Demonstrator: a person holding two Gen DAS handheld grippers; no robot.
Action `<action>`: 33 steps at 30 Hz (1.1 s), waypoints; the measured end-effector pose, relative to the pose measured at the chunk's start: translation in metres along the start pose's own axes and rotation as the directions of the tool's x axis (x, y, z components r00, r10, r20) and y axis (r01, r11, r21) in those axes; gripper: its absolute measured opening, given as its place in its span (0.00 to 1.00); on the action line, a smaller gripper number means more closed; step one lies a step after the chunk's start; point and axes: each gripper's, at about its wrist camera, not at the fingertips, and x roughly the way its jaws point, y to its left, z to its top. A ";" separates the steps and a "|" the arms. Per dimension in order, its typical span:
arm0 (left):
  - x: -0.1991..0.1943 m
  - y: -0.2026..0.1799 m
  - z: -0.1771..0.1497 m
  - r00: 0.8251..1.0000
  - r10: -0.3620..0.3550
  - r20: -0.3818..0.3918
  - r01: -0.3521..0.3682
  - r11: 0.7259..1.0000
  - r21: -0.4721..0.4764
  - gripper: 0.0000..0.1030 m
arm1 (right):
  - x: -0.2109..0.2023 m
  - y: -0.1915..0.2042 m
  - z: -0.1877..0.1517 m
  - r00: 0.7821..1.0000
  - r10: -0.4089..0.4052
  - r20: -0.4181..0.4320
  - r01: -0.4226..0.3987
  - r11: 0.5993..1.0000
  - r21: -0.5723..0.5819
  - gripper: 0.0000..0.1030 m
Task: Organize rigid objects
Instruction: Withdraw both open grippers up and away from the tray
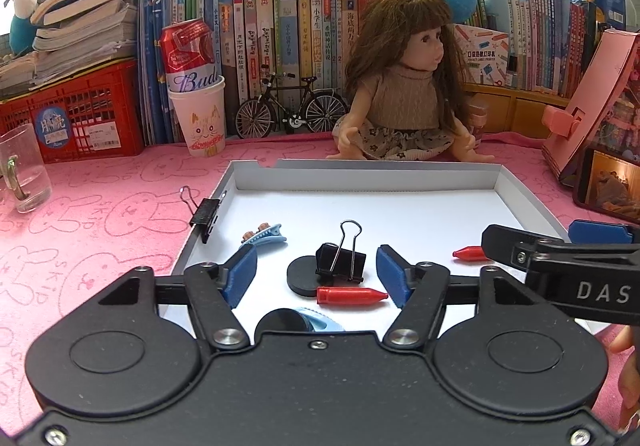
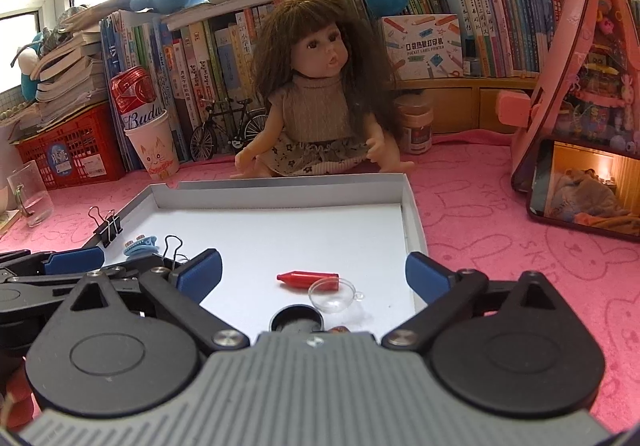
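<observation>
My left gripper [image 1: 316, 274] stands open over the tray [image 1: 360, 174], binder clip [image 1: 341, 262] and red crayon [image 1: 352, 296] untouched between its fingers. My right gripper [image 2: 314, 274] gapes wide, empty.

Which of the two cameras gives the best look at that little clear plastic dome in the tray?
The right wrist view. There the clear dome lies in plain sight on the white tray, overlapping the end of a red crayon-shaped piece. In the left wrist view I cannot find it; the right claw's arm covers that corner of the tray.
</observation>
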 end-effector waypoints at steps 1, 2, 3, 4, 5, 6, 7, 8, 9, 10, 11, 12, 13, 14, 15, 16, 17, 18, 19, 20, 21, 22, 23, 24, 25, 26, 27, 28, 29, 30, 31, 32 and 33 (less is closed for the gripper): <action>-0.003 0.000 0.000 1.000 -0.001 0.002 0.001 1.000 0.000 0.64 | -0.003 0.000 0.000 1.000 0.001 0.000 -0.001 1.000 0.001 1.00; -0.006 0.001 -0.001 1.000 -0.002 0.003 0.002 1.000 0.000 0.65 | -0.005 0.001 0.000 1.000 0.001 0.000 -0.001 1.000 0.002 1.00; -0.009 0.001 -0.002 1.000 -0.001 0.002 0.001 1.000 0.001 0.66 | -0.008 0.001 0.000 1.000 0.002 0.000 -0.002 1.000 0.001 1.00; -0.012 0.001 -0.003 1.000 0.000 0.001 0.000 1.000 0.004 0.68 | -0.011 0.002 -0.001 1.000 0.002 0.000 -0.002 1.000 -0.001 1.00; -0.016 0.002 -0.004 1.000 0.001 0.000 -0.001 1.000 0.007 0.69 | -0.014 0.003 -0.001 1.000 0.000 0.001 0.000 1.000 -0.005 1.00; -0.020 0.002 -0.005 1.000 0.005 0.001 -0.005 1.000 0.008 0.69 | -0.018 0.003 -0.002 1.000 -0.003 0.003 0.003 1.000 -0.009 1.00; -0.024 0.003 -0.007 1.000 0.009 0.004 -0.009 1.000 0.007 0.70 | -0.021 0.004 -0.002 1.000 -0.006 0.007 0.006 1.000 -0.012 1.00; -0.027 0.004 -0.009 1.000 0.012 0.006 -0.012 1.000 0.007 0.70 | -0.024 0.005 -0.003 1.000 -0.008 0.007 0.008 1.000 -0.016 1.00; -0.031 0.005 -0.010 1.000 0.013 0.005 -0.013 1.000 0.008 0.70 | -0.028 0.006 -0.004 1.000 -0.007 0.008 0.007 1.000 -0.019 1.00; -0.034 0.006 -0.012 1.000 0.016 0.000 -0.016 1.000 0.007 0.70 | -0.031 0.006 -0.005 1.000 -0.007 0.010 0.007 1.000 -0.021 1.00; -0.036 0.007 -0.013 1.000 0.020 -0.005 -0.020 1.000 0.005 0.70 | -0.034 0.007 -0.006 1.000 -0.009 0.010 0.009 1.000 -0.024 1.00; -0.039 0.008 -0.015 1.000 0.024 -0.010 -0.024 1.000 0.002 0.70 | -0.037 0.008 -0.007 1.000 -0.013 0.009 0.013 1.000 -0.028 1.00; -0.042 0.009 -0.018 1.000 0.027 -0.015 -0.027 1.000 -0.001 0.71 | -0.040 0.009 -0.009 1.000 -0.015 0.008 0.015 0.999 -0.029 1.00; -0.044 0.010 -0.020 0.999 0.028 -0.020 -0.028 1.000 -0.002 0.71 | -0.043 0.010 -0.010 1.000 -0.015 0.008 0.015 0.999 -0.029 1.00; -0.047 0.011 -0.023 0.999 0.030 -0.026 -0.030 1.000 -0.002 0.71 | -0.046 0.010 -0.012 1.000 -0.015 0.007 0.015 1.000 -0.027 1.00; -0.049 0.012 -0.025 0.999 0.033 -0.032 -0.034 0.999 -0.004 0.71 | -0.049 0.010 -0.013 1.000 -0.015 0.006 0.015 1.000 -0.023 1.00; -0.051 0.012 -0.028 0.999 0.036 -0.038 -0.036 0.999 -0.006 0.71 | -0.052 0.010 -0.015 1.000 -0.014 0.007 0.014 1.000 -0.020 1.00; -0.053 0.013 -0.031 0.998 0.038 -0.043 -0.038 0.999 -0.011 0.71 | -0.054 0.010 -0.017 1.000 -0.015 0.008 0.016 1.000 -0.018 1.00; -0.057 0.013 -0.034 0.999 0.037 -0.037 -0.038 0.999 -0.011 0.71 | -0.057 0.010 -0.019 1.000 -0.019 0.007 0.019 1.000 -0.016 1.00; -0.060 0.013 -0.038 0.999 0.039 -0.020 -0.039 0.999 -0.002 0.72 | -0.060 0.010 -0.022 1.000 -0.020 0.006 0.020 1.000 -0.013 1.00; -0.063 0.012 -0.040 0.999 0.046 -0.009 -0.046 0.999 0.007 0.72 | -0.063 0.010 -0.025 1.000 -0.020 0.005 0.020 1.000 -0.011 1.00; -0.067 0.012 -0.042 0.999 0.053 -0.002 -0.053 0.999 0.011 0.72 | -0.065 0.010 -0.027 1.000 -0.020 0.003 0.020 1.000 -0.013 1.00; -0.070 0.012 -0.043 0.998 0.058 0.005 -0.058 0.998 0.007 0.73 | -0.067 0.010 -0.030 1.000 -0.021 0.000 0.021 1.000 -0.017 1.00; -0.073 0.012 -0.044 0.998 0.058 0.001 -0.058 0.998 0.005 0.73 | -0.069 0.010 -0.033 1.000 -0.024 -0.001 0.024 1.000 -0.020 1.00; -0.075 0.012 -0.045 0.998 0.055 -0.007 -0.055 0.998 0.001 0.73 | -0.070 0.009 -0.035 1.000 -0.028 -0.002 0.028 0.999 -0.021 1.00; -0.078 0.012 -0.046 0.999 0.050 -0.009 -0.050 0.999 -0.001 0.73 | -0.072 0.009 -0.037 1.000 -0.030 -0.003 0.030 0.999 -0.020 1.00; -0.080 0.012 -0.049 0.999 0.046 -0.008 -0.046 0.999 0.000 0.73 | -0.074 0.009 -0.039 1.000 -0.030 -0.004 0.030 0.999 -0.019 1.00; -0.082 0.011 -0.051 0.999 0.045 -0.007 -0.045 0.999 0.006 0.73 | -0.075 0.008 -0.041 1.000 -0.030 -0.006 0.030 0.999 -0.019 1.00; -0.083 0.010 -0.054 0.999 0.047 -0.006 -0.047 0.999 0.016 0.73 | -0.076 0.008 -0.044 0.999 -0.031 -0.011 0.031 0.999 -0.022 1.00; -0.084 0.009 -0.056 0.999 0.053 -0.005 -0.053 0.998 0.023 0.73 | -0.077 0.009 -0.046 0.999 -0.032 -0.022 0.032 0.999 -0.026 1.00; -0.085 0.008 -0.058 0.998 0.058 -0.007 -0.058 0.998 0.028 0.73 | -0.077 0.009 -0.048 0.999 -0.032 -0.031 0.031 0.999 -0.030 1.00; -0.084 0.008 -0.060 0.998 0.060 -0.012 -0.060 0.998 0.030 0.73 | -0.077 0.009 -0.050 0.999 -0.033 -0.040 0.032 0.999 -0.036 1.00; -0.084 0.008 -0.062 0.998 0.061 -0.019 -0.060 0.998 0.030 0.73 | -0.077 0.010 -0.052 0.998 -0.037 -0.048 0.035 0.999 -0.041 1.00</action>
